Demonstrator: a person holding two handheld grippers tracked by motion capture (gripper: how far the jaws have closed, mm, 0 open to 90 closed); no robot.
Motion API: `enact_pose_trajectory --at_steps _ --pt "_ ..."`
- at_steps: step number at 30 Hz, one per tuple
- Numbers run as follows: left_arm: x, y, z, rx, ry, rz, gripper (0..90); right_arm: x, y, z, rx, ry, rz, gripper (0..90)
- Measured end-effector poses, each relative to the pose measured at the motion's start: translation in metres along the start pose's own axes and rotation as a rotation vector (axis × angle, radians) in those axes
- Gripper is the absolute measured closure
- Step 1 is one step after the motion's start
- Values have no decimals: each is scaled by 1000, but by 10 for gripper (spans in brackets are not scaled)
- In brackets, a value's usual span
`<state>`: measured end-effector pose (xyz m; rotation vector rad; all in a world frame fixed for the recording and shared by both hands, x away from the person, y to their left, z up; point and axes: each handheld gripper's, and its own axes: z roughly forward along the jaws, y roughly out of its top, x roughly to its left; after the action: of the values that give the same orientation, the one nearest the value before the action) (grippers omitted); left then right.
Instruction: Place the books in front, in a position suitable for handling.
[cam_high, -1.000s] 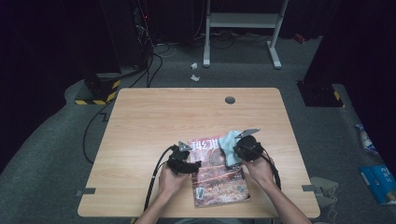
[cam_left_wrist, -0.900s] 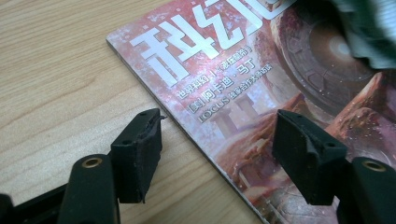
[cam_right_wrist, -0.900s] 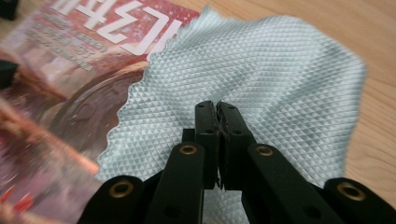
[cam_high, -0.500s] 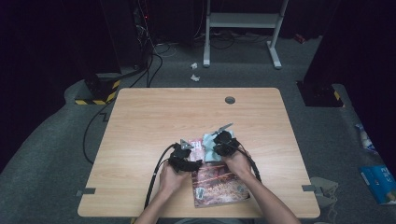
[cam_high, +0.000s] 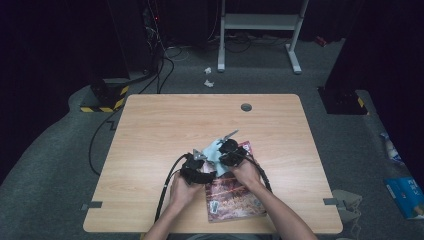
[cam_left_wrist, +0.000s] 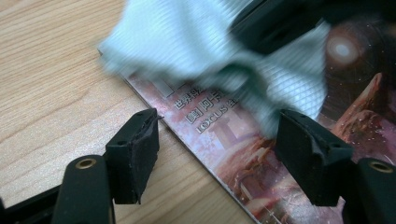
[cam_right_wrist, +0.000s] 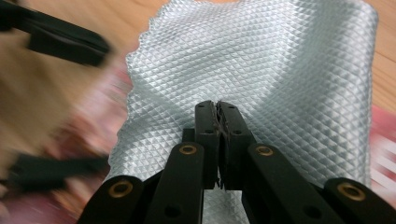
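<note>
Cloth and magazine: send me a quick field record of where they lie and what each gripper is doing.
cloth: pale blue, waffle-textured, draped over the magazine's far end
magazine: flat on the wooden table, near the front edge
right gripper: shut on the cloth, has dragged it leftward across the cover
left gripper: open, jaws just been widening, straddling the magazine's edge, nothing pinched

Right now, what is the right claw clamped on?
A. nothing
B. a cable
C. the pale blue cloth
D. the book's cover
C: in the right gripper view the right claw stands shut with the pale blue cloth pinched between its jaws, above the book.
</note>
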<state>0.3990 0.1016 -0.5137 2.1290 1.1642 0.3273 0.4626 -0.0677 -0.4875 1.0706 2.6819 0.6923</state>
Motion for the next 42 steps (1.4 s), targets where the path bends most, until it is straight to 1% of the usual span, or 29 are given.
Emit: enact_pose_trajectory --at_steps 1,2,4,5,6,7,9,11,13,15,16,18,19,20,21,22,23,27,29,30,31,32,33,34,35,37,39,42 --pt "0 0 0 -1 2 6 302 -6 -5 -4 11 -24 28 874" --pt "0 0 0 -3 1 3 301 -15 -9 -7 9 -45 9 874" --pt "1 0 0 -2 2 7 300 -32 -22 -16 7 -73 62 874" --pt "0 0 0 -3 -1 2 299 -38 -26 -19 4 -77 83 875" --pt "0 0 0 -4 -1 1 299 -47 -33 -24 -2 -85 108 874" --pt "1 0 0 -3 1 9 299 -51 -37 -27 -2 -94 115 874" --pt "1 0 0 -4 1 9 298 -61 -46 -33 -2 -114 141 875" --pt "0 0 0 -5 0 4 298 -66 -56 -36 -2 -107 166 874" --pt "1 0 0 -5 2 7 297 -63 -59 -37 -3 -117 152 875" --pt "1 1 1 -2 5 6 297 -56 -57 -36 2 -141 117 875" --pt "1 1 1 0 6 7 297 -52 -55 -35 0 -145 102 876" --pt "1 1 1 -1 5 8 297 -46 -50 -33 -5 -133 85 876" --pt "1 1 1 -1 5 8 296 -40 -47 -32 -6 -116 71 876" --pt "1 1 1 -1 5 8 296 -35 -44 -30 0 -100 85 877" --pt "1 1 1 -1 5 7 296 -30 -41 -26 -7 -78 41 877" --pt "1 1 1 -2 3 4 297 -24 -39 -24 -3 -71 33 877" --pt "0 1 1 -2 3 3 296 -16 -35 -20 -6 -63 4 877" --pt "1 1 1 -1 1 6 297 1 -23 -12 -11 -24 -39 877" --pt "1 1 1 -2 0 6 296 5 -20 -11 -1 -33 -58 877" --pt "1 1 1 -2 0 4 296 3 -20 -11 1 -27 -59 876" --pt "1 1 1 -2 0 5 296 2 -21 -12 7 -31 -40 876" --pt "1 1 1 -2 0 5 296 -5 -24 -15 8 -53 -31 876" --pt "1 1 1 -2 0 6 297 -11 -27 -17 8 -58 -29 877" --pt "1 1 1 -2 0 6 296 -18 -31 -20 5 -67 -7 877" --pt "1 1 1 -3 0 7 296 -25 -36 -23 3 -71 27 877" --pt "1 1 2 -4 0 7 295 -38 -45 -31 -6 -85 57 877" --pt "1 1 2 -4 0 7 294 -49 -52 -36 -4 -112 94 877" --pt "1 1 2 -4 1 7 295 -62 -52 -36 8 -132 128 877"
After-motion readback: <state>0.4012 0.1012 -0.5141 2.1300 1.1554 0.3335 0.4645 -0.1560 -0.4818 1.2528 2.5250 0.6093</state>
